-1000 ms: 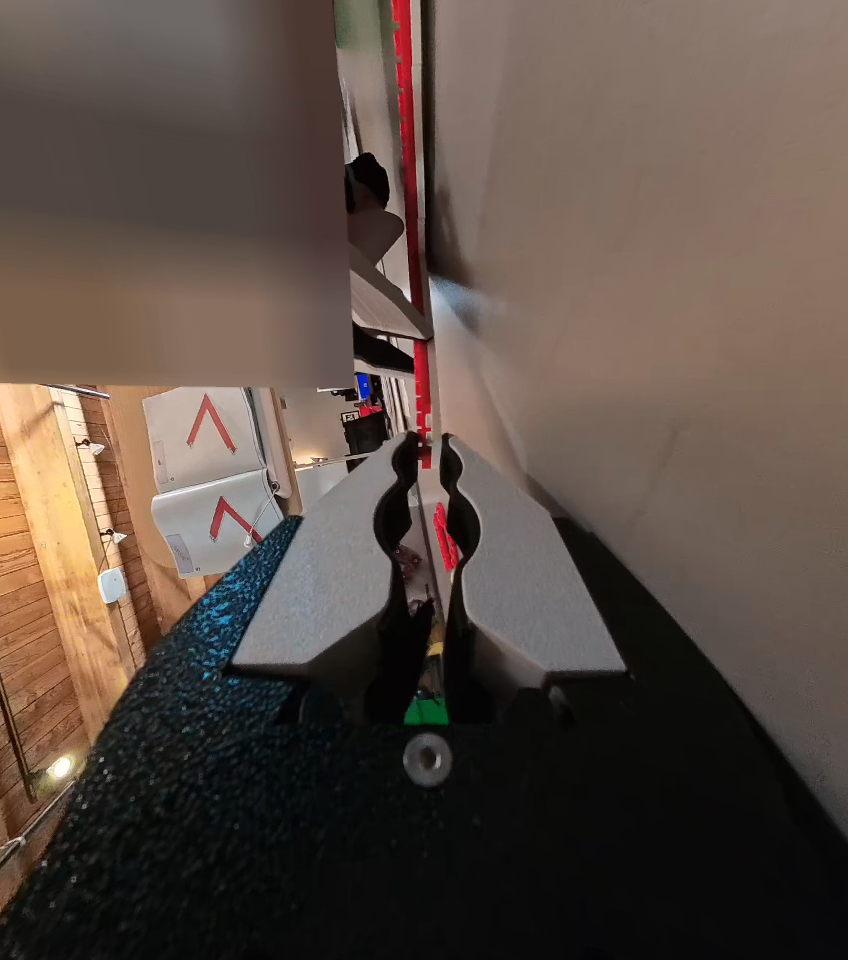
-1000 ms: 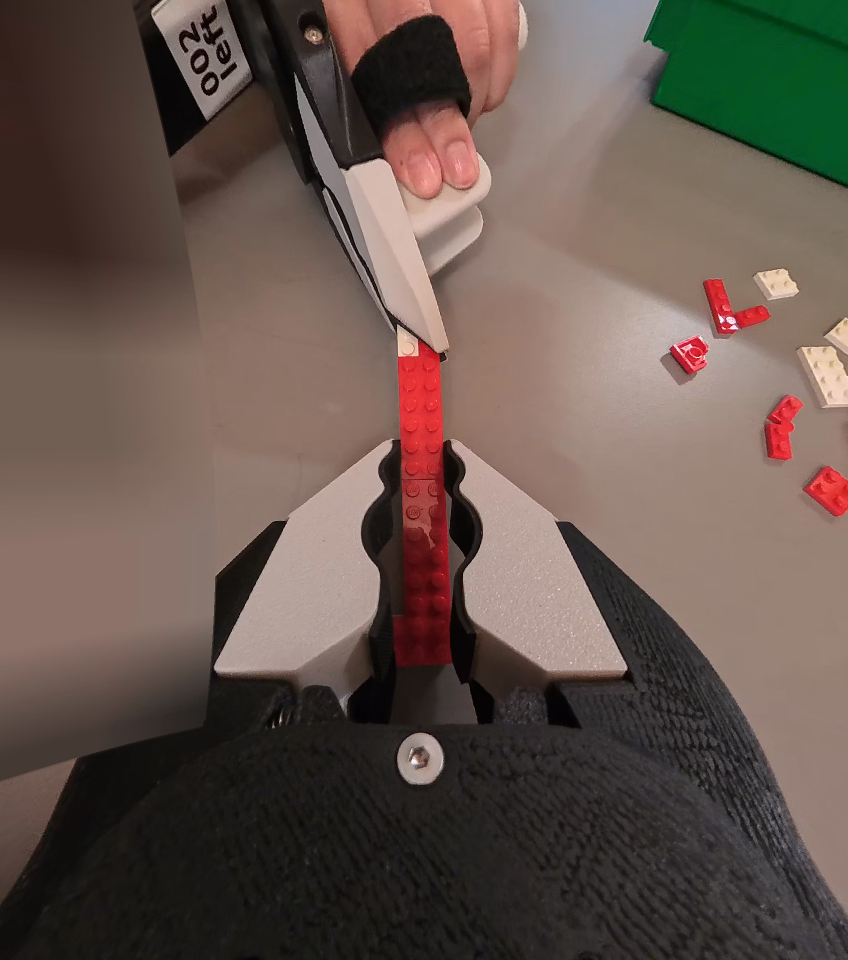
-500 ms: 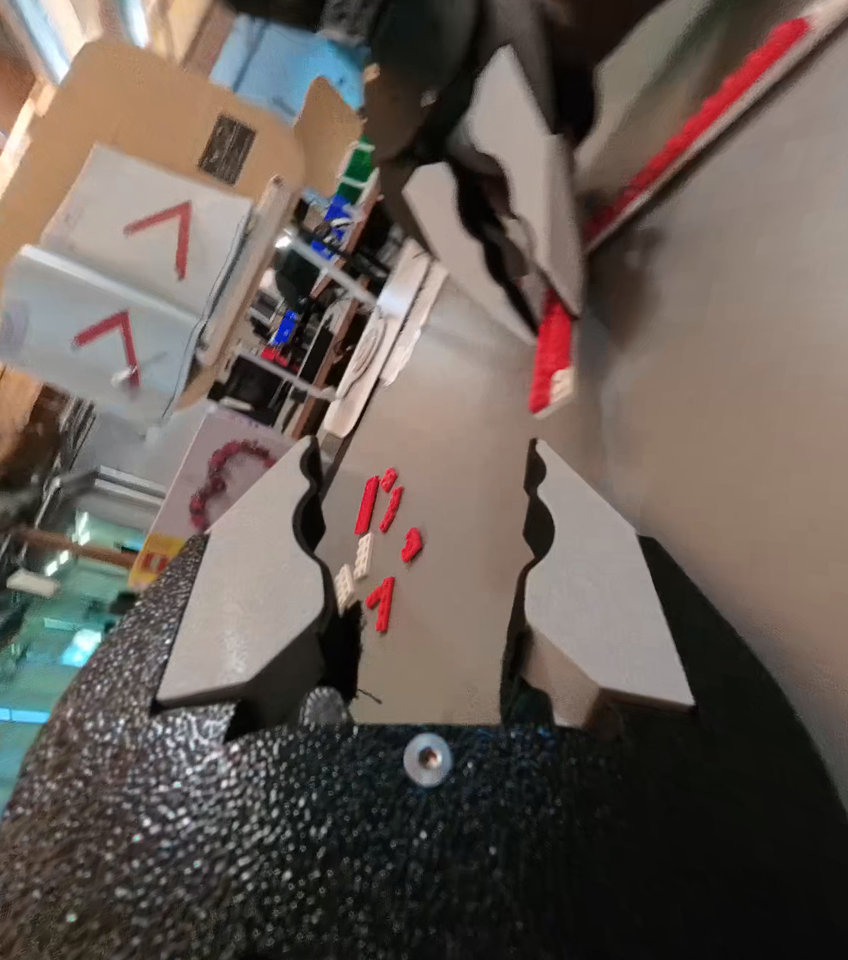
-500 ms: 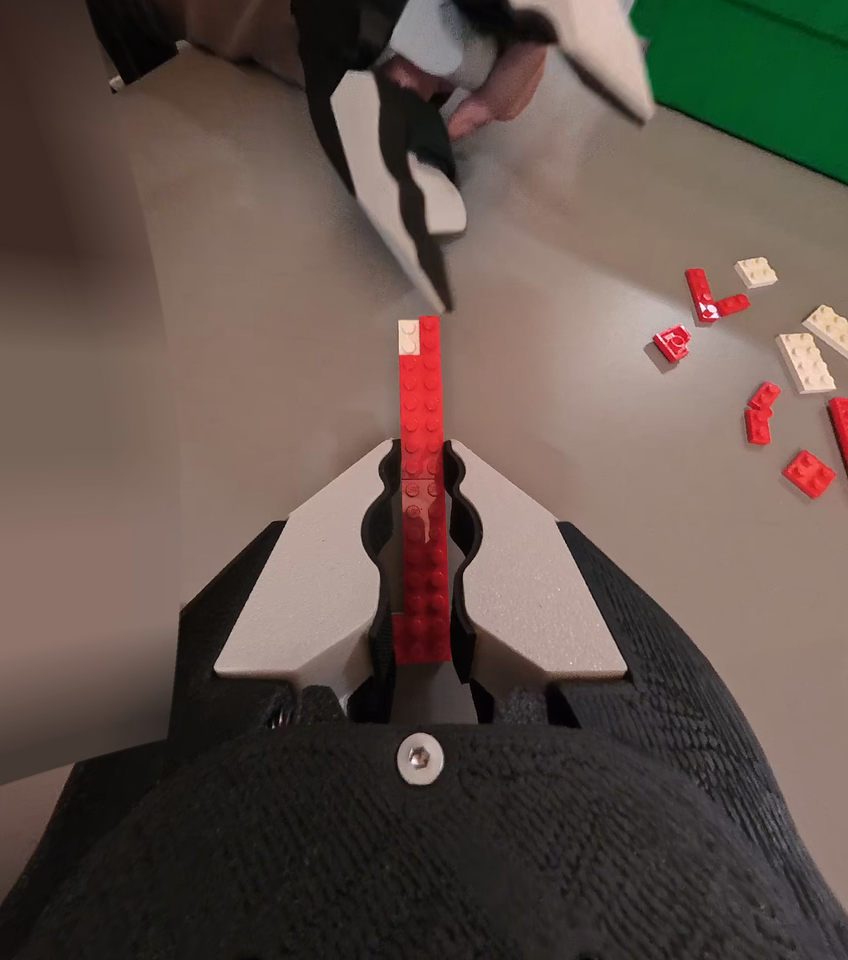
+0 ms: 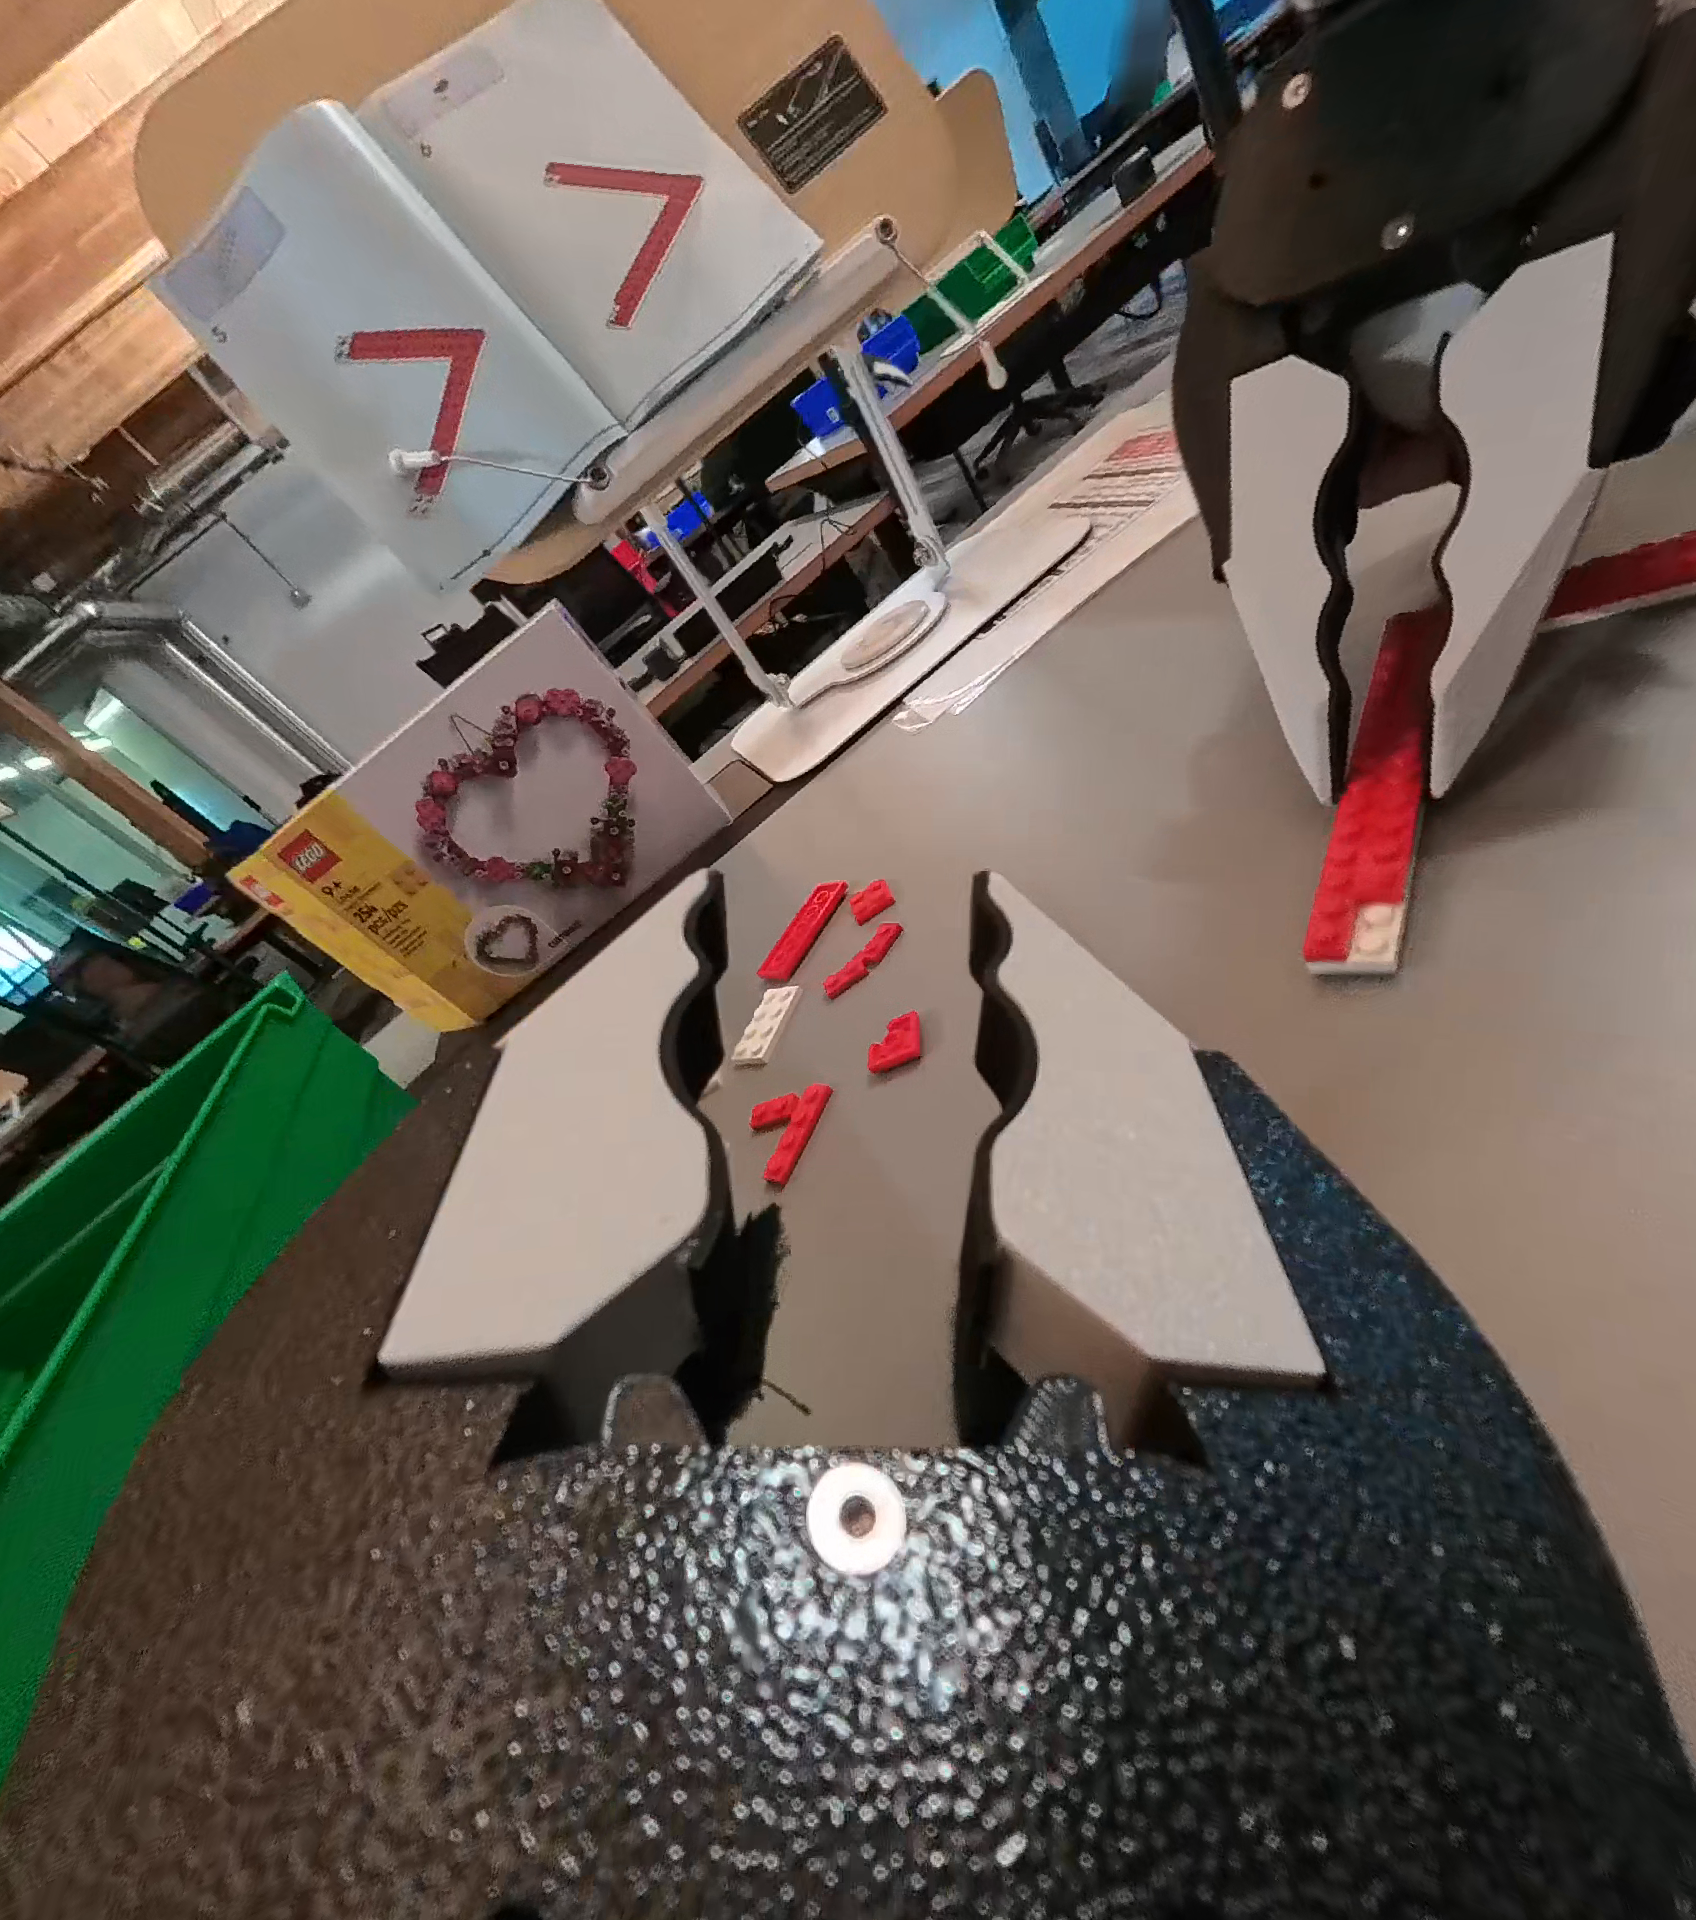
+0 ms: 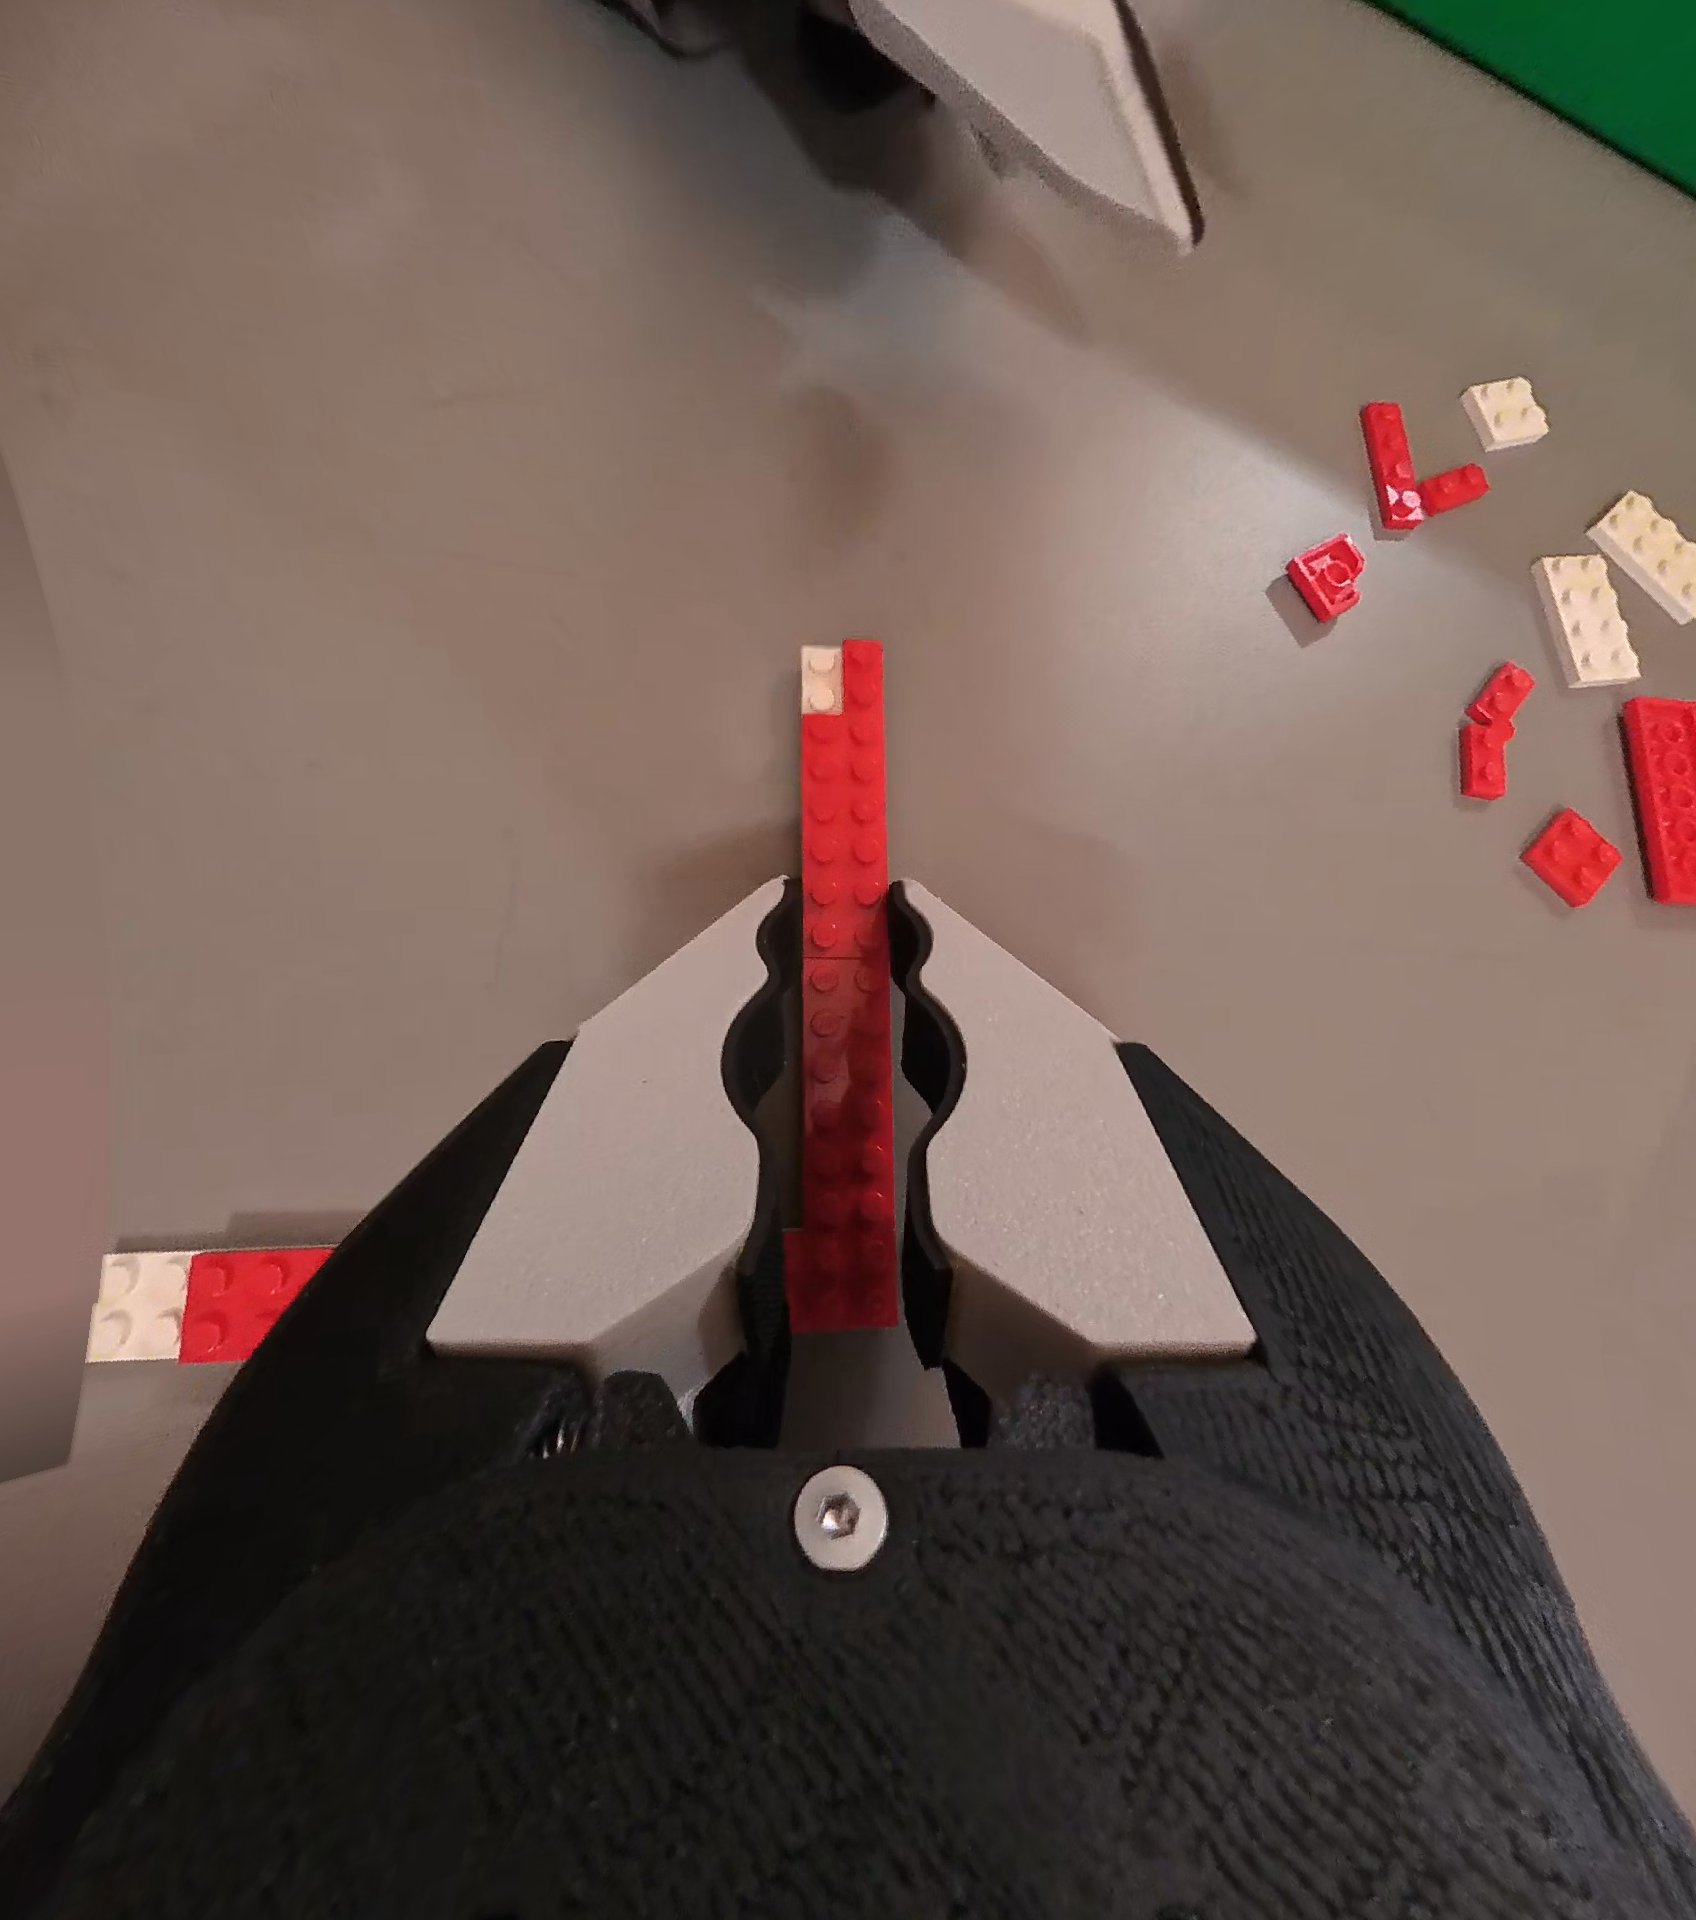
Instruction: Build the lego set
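right gripper (image 6: pixel 839 894) clenched on long red studded plastic strip (image 6: pixel 844 790), centre frame, flat on grey counter (image 6: pixel 408 623) | left gripper (image 5: pixel 844 935) released, empty | strip looks light, rigid, seams may snap: hold mid-length across edges

The left tool (image 5: pixel 844 1049) gapes over loose red pieces (image 5: pixel 828 1013); the right tool (image 5: pixel 1384 717) clamps a red strip (image 5: pixel 1369 862).

I see a grey table (image 6: pixel 408 520) carrying loose red and white plates (image 6: pixel 1592 644), a long red strip (image 6: pixel 844 790), a green bin (image 5: pixel 96 1247), a set box (image 5: pixel 470 862) and a lamp base (image 5: pixel 885 644).
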A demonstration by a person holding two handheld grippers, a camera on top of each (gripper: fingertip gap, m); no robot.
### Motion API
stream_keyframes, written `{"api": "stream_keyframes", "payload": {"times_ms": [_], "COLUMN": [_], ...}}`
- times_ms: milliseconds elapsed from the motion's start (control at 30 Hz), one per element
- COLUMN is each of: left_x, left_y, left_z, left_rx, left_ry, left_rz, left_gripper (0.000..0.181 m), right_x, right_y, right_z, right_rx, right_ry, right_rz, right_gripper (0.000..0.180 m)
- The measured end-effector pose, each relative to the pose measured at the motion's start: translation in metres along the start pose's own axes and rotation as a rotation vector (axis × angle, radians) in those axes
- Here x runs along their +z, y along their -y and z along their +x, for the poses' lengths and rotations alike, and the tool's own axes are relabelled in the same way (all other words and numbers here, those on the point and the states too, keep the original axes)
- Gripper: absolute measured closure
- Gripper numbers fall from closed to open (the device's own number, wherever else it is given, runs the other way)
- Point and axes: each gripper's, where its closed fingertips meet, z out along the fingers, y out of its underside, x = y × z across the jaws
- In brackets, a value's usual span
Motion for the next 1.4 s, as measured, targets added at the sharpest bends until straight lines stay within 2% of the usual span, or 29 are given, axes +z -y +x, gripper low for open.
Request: {"api": "stream_keyframes", "payload": {"times_ms": [133, 267, 333, 433, 533, 600, 733, 967, 1067, 1233, 1300, 1400], "left_x": [0.000, 0.000, 0.001, 0.000, -0.003, -0.006, -0.011, -0.010, -0.008, -0.007, -0.009, -0.007], "left_y": [-0.002, -0.001, -0.001, 0.000, 0.002, 0.004, 0.007, 0.005, 0.003, 0.004, 0.005, 0.005], "left_z": [-0.004, -0.005, -0.007, -0.011, -0.019, -0.027, -0.039, -0.040, -0.040, -0.037, -0.038, -0.033], "left_rx": [-0.033, -0.045, -0.060, -0.091, -0.134, -0.177, -0.244, -0.271, -0.258, -0.251, -0.237, -0.181], "left_ry": [0.008, 0.017, 0.021, 0.029, 0.053, 0.085, 0.125, 0.116, 0.127, 0.106, 0.121, 0.118], "left_rz": [-0.002, 0.007, 0.010, 0.021, 0.048, 0.074, 0.118, 0.114, 0.097, 0.096, 0.101, 0.084], "left_gripper": [0.135, 0.135, 0.136, 0.136, 0.139, 0.143, 0.152, 0.162, 0.168, 0.174, 0.180, 0.181], "right_x": [0.000, -0.001, -0.008, -0.035, -0.077, -0.104, -0.146, -0.171, -0.203, -0.215, -0.213, -0.204], "right_y": [0.000, 0.004, 0.014, 0.033, 0.043, 0.038, 0.026, -0.005, -0.028, -0.041, -0.037, -0.027], "right_z": [0.003, 0.005, 0.012, 0.039, 0.076, 0.093, 0.110, 0.121, 0.123, 0.113, 0.106, 0.095], "right_rx": [0.002, 0.035, 0.062, 0.091, 0.119, 0.137, 0.229, 0.185, 0.164, 0.249, 0.234, 0.174], "right_ry": [-0.020, -0.016, -0.043, -0.172, -0.438, -0.612, -0.774, -1.099, -1.439, -1.532, -1.540, -1.539], "right_rz": [-0.002, 0.044, 0.131, 0.364, 0.644, 0.760, 0.922, 0.831, 0.679, 0.659, 0.645, 0.589], "right_gripper": [0.157, 0.125, 0.119, 0.121, 0.142, 0.153, 0.166, 0.178, 0.180, 0.180, 0.180, 0.180]}}
